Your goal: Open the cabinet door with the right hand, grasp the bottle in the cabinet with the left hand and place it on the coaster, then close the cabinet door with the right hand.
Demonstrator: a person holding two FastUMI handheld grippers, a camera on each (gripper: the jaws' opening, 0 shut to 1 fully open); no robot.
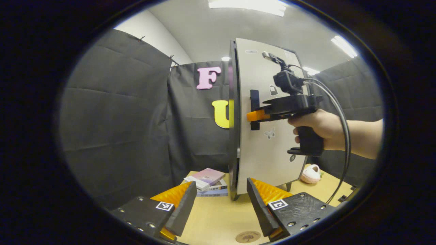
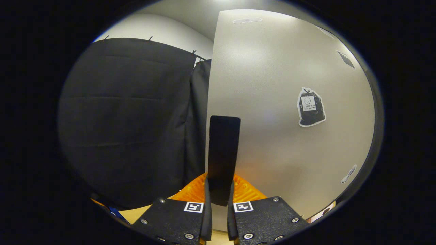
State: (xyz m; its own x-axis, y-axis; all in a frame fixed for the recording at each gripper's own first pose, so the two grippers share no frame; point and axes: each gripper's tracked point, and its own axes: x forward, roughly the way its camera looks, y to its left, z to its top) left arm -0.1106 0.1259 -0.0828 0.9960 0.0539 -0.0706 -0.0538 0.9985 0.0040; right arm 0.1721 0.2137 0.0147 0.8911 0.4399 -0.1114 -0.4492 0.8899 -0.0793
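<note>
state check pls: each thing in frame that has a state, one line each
cabinet door: closed or nearly so; cannot tell if cracked
door handle: clamped between the right gripper's fingers
right gripper: shut on the door handle
left gripper: open, holding nothing
coaster: flat on table, bare
books: stacked, closed
pink plush toy: resting on table beside cabinet

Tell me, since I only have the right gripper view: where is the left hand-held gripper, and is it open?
Observer: The left hand-held gripper is open, low over the table, facing the cabinet.
Operator: My right hand-held gripper is clamped on the door handle. Is the coaster out?
Observer: Yes, a round coaster lies on the table by the left gripper's fingers.
Operator: Anything else there?
Observer: A stack of books and a pink plush toy flank the cabinet.
</note>
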